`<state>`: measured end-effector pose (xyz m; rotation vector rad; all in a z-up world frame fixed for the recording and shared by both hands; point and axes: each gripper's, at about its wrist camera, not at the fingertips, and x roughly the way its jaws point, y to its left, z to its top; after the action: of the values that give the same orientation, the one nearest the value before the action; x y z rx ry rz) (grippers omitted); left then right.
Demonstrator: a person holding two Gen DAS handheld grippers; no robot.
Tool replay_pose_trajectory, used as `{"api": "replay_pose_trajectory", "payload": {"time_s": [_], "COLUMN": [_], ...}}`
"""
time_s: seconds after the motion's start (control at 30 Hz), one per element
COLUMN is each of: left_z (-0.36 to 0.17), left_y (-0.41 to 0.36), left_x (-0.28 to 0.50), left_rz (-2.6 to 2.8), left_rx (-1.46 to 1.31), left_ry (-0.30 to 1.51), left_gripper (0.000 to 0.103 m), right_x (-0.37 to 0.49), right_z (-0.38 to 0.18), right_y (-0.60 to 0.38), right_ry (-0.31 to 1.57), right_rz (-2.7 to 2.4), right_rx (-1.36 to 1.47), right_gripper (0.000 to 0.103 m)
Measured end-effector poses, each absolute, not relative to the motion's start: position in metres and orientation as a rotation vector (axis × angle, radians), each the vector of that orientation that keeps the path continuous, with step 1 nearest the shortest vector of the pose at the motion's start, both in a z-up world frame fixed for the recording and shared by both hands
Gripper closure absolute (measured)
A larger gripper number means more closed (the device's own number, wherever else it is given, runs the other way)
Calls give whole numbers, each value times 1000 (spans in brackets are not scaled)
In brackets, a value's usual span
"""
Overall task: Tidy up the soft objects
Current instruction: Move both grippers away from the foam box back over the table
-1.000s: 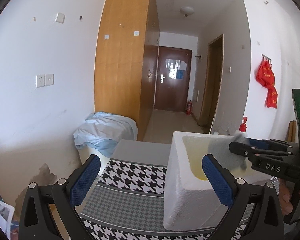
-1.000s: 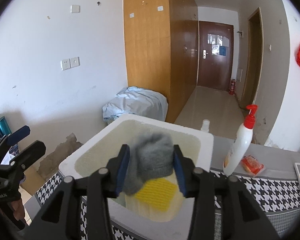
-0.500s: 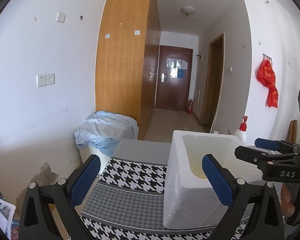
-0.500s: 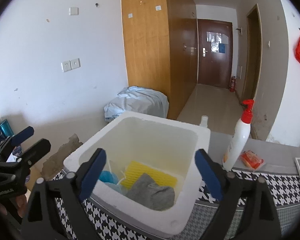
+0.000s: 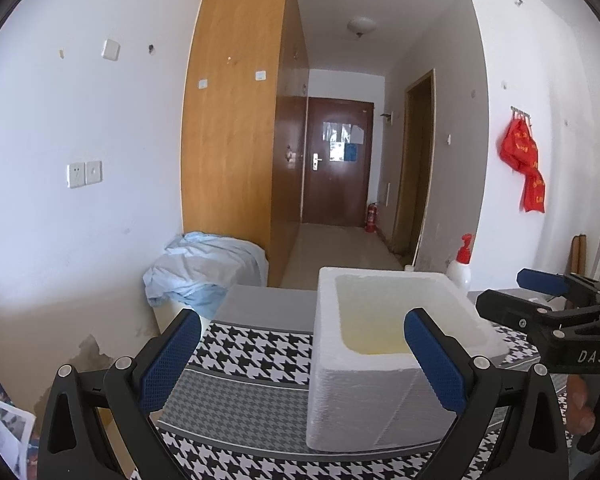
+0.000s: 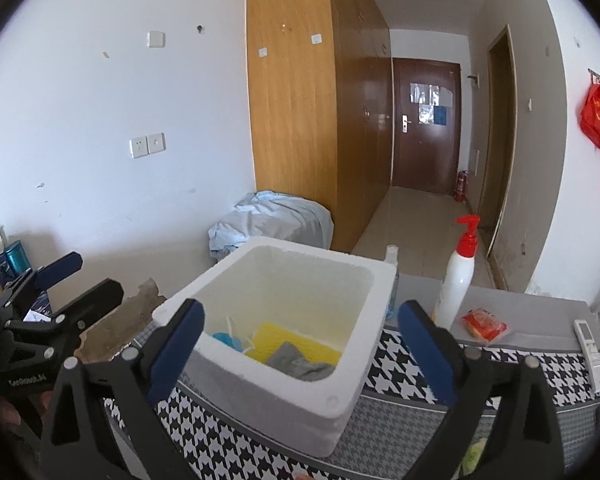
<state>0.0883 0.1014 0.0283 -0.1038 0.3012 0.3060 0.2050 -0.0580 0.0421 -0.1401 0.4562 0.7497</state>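
The grey sock (image 6: 300, 365) lies crumpled at the bottom of the white foam box (image 6: 284, 396), partly on a yellow sponge (image 6: 296, 345), with a blue soft item (image 6: 226, 340) beside it toward the box's left wall. The box's near rim cuts off the lower part of all three, and what the blue item is cannot be made out. In the left wrist view the box (image 5: 364, 408) shows only its outer walls and yellowish inner wall — the contents are hidden below the rim.

The box stands on a table covered in black-and-white houndstooth cloth (image 6: 500, 372), near the table's left edge. Behind it, toward the far edge, stand a white pump bottle with a red top (image 6: 458, 280), a small clear bottle (image 6: 391, 256) mostly hidden by the box's far corner, an orange packet (image 6: 484, 322) and a remote control (image 6: 590, 344) at the right edge.

The right gripper (image 6: 300, 342) hangs over the box's near rim, its blue-padded fingers spread wide and holding nothing. The left gripper (image 5: 300, 356) is level with the box's left side, fingers likewise wide apart — the right pad (image 5: 434, 360) overlaps the box in view, though contact cannot be judged.
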Motion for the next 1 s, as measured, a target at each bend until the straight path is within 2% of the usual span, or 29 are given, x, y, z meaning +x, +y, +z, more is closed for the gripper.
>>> {"api": "replay_pose_trajectory", "payload": {"time_s": [1.0], "left_z": [38], "left_y": [55], "left_x": [67], "left_rz": [232], "left_rx": [-55], "left_ry": [265], "left_gripper": [1], "right_x": [169], "right_z": [41], "right_y": [-109], "right_ry": [368], "right_rz": [738], "right_rx": [-132], "right_gripper": [4]}}
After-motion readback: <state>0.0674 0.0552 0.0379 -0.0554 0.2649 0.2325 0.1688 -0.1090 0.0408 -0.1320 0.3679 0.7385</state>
